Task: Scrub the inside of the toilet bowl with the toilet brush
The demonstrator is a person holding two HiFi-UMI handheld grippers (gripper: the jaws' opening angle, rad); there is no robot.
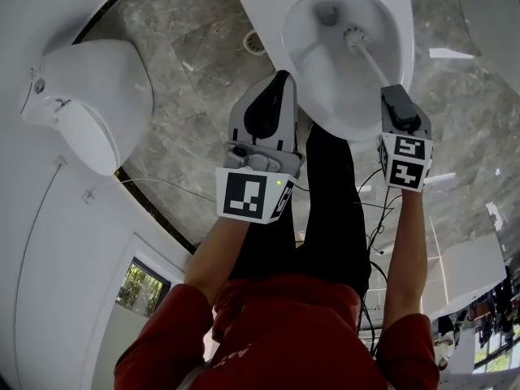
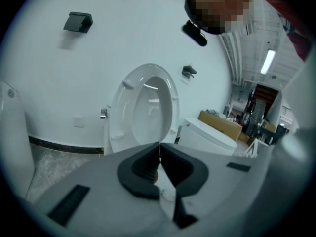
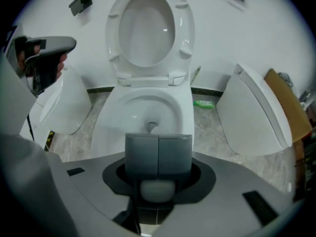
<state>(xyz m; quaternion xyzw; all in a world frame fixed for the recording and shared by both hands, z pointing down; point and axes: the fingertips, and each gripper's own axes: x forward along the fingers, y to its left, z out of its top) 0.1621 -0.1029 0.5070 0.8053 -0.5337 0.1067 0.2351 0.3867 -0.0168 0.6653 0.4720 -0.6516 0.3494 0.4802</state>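
Note:
The white toilet bowl [image 1: 296, 23] lies open at the top of the head view, its seat and lid [image 3: 114, 33] raised against the wall. The toilet brush's head [image 1: 353, 36] sits inside the bowl near the drain hole, and its white handle [image 1: 375, 65] runs back to my right gripper [image 1: 398, 104]. That gripper points steeply down over the front rim, shut on the handle; the brush [image 3: 153, 128] shows just beyond its jaws [image 3: 158, 137]. My left gripper [image 1: 280, 78] hangs left of the bowl, shut and holding nothing, its tips touching [image 2: 159, 144].
A second toilet [image 1: 89, 104] stands to the left and a closed one [image 3: 256, 112] to the right. A floor drain [image 1: 254, 43] lies beside the bowl. A green item [image 3: 203, 103] rests on the marble floor. Cables [image 1: 374, 210] trail near the person's legs.

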